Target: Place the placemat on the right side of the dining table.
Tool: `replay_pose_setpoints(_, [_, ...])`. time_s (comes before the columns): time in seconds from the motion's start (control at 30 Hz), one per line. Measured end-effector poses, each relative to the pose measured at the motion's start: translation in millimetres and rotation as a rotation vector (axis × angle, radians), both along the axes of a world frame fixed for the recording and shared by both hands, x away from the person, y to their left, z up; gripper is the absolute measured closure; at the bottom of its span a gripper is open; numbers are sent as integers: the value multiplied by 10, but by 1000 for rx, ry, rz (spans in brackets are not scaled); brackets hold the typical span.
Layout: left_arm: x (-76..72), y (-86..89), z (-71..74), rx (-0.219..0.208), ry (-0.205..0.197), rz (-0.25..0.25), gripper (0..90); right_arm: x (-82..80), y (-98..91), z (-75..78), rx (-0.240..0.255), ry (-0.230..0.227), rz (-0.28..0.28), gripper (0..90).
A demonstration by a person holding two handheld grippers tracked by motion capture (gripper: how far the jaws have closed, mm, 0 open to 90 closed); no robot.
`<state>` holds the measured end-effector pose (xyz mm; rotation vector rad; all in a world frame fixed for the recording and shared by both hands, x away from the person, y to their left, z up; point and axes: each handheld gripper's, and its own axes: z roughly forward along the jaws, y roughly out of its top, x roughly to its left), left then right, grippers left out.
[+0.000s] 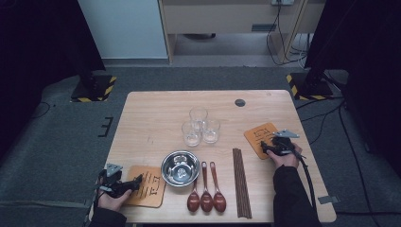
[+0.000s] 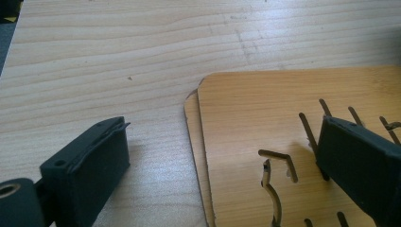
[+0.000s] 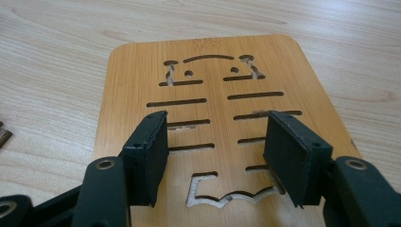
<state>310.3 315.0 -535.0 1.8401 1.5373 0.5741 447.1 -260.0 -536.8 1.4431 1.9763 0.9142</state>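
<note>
My right claw (image 3: 215, 151) hovers half-open over the far coaster (image 3: 213, 118), gripping nothing; left claw (image 2: 222, 161) gapes astride the stacked coasters (image 2: 265, 142) beside the bowl (image 1: 180, 168). Next: nip an edge.

Table (image 1: 151, 118): pale wood, fine grain lines; small dark grey disc (image 1: 240, 102) nr far edge. Coaster (image 1: 261, 137) nr right edge: orange-brown bamboo w/ cut-out slot pattern. Coasters (image 1: 152, 187) at near-left corner: same orange-brown, same slots, two stacked. Bowl (image 1: 180, 168): shiny silver metal. Glasses (image 1: 200, 125): clear. Spoons (image 1: 206, 198): glossy red-brown wood. Chopsticks (image 1: 241, 182): dark brown. Left gripper (image 1: 137, 182) & right gripper (image 1: 267, 147): black jaws, grey top plate. Sleeve (image 1: 291, 194): black.
</note>
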Motion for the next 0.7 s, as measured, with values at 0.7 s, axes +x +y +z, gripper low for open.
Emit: replay_pose_setpoints(0.7, [4,1,-1,0,0,-3,22,104,-68,135,7,28,123,410])
